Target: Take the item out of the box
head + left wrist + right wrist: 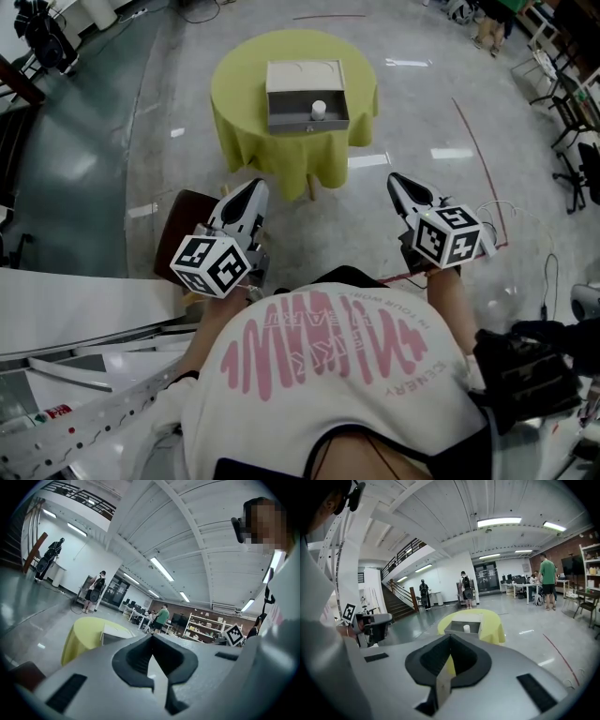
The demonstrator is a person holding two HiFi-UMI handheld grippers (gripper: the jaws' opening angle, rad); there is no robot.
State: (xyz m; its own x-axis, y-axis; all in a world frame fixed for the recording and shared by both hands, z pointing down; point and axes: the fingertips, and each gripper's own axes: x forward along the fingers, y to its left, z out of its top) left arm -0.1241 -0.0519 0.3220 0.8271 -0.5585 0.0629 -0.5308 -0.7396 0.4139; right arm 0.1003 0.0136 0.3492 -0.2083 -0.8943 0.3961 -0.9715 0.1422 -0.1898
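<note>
A round table (239, 84) under a yellow-green cloth stands ahead of me on the floor. On it rests an open grey box (291, 123) with its pale lid tipped back. A small white item (319, 110) stands upright inside, near the front wall. My left gripper (255, 185) and right gripper (395, 177) hover close to my body, well short of the table, both shut and empty. The right gripper view looks over its closed tips (450, 637) at the box (457, 629) and the item (466, 628). In the left gripper view the tips (151, 637) meet, with the table (86, 632) to the left.
A dark brown stool (183, 220) sits under the left gripper. White panels (84, 309) lie at lower left and a black bag (525, 370) at lower right. Red tape (473, 141) marks the floor right of the table. Chairs (572, 122) line the right edge; people stand far off.
</note>
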